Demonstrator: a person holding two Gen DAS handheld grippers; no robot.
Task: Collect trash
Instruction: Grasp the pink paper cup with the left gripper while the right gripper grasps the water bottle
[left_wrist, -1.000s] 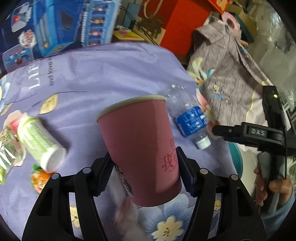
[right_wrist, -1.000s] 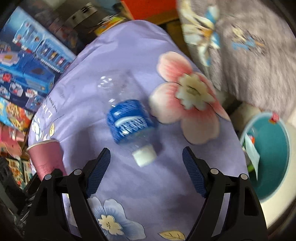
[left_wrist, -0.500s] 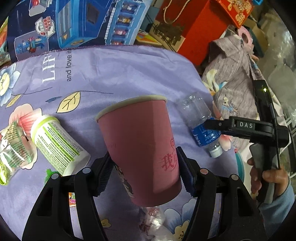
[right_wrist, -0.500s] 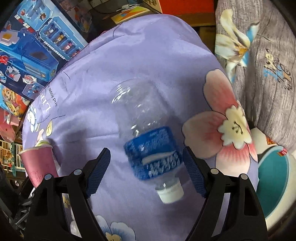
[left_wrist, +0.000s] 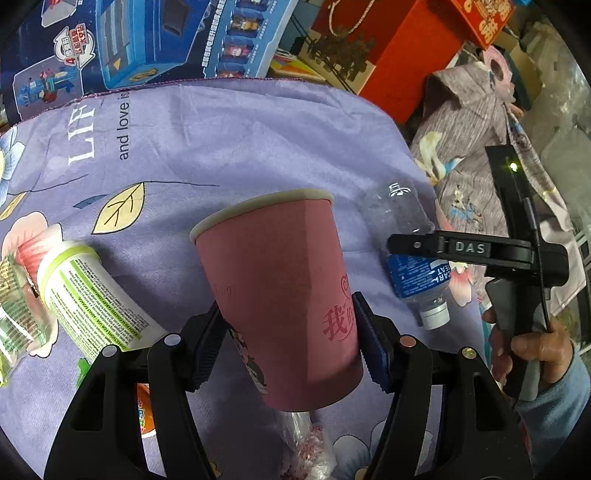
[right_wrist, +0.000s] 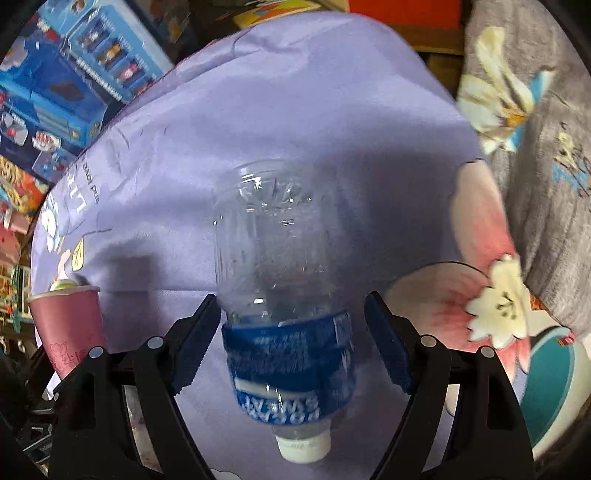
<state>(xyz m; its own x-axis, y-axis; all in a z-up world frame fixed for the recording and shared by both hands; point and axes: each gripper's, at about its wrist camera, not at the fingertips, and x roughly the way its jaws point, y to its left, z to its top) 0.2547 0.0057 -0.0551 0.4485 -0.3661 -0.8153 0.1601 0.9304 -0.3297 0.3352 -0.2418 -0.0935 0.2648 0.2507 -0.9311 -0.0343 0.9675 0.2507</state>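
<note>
Left gripper (left_wrist: 288, 332): clamped on a pink paper cup (left_wrist: 280, 295), one blue pad pressed to each side of its lower half; the cup tilts a little, cream rim up and away from the camera, red characters printed on its side.
Left of the cup: a white tub with a green label (left_wrist: 85, 291) lies on its side on the cloth, just beside the left finger; a crinkled green wrapper (left_wrist: 14, 317) sits at the far left edge.
Below the cup: a clear crumpled wrapper (left_wrist: 306, 439) lies on the cloth; whether it touches the cup's base cannot be told.
Right gripper (right_wrist: 291, 336): jaws spread wide, a pad on either side of the bottle's blue label, with a gap showing on the right side.
Plastic bottle (right_wrist: 284, 295): clear, empty-looking, lying on the cloth between the right gripper's fingers, white cap toward the camera.
Surface: a lilac tablecloth (left_wrist: 229, 147) printed with flowers, leaves and lettering.
Room: blue toy boxes (left_wrist: 155, 37) and a red box (left_wrist: 406, 62) behind the table; a grey patterned garment (left_wrist: 472, 122) to the right; a teal bucket (right_wrist: 546, 387) low at the right edge, motion-blurred.
</note>
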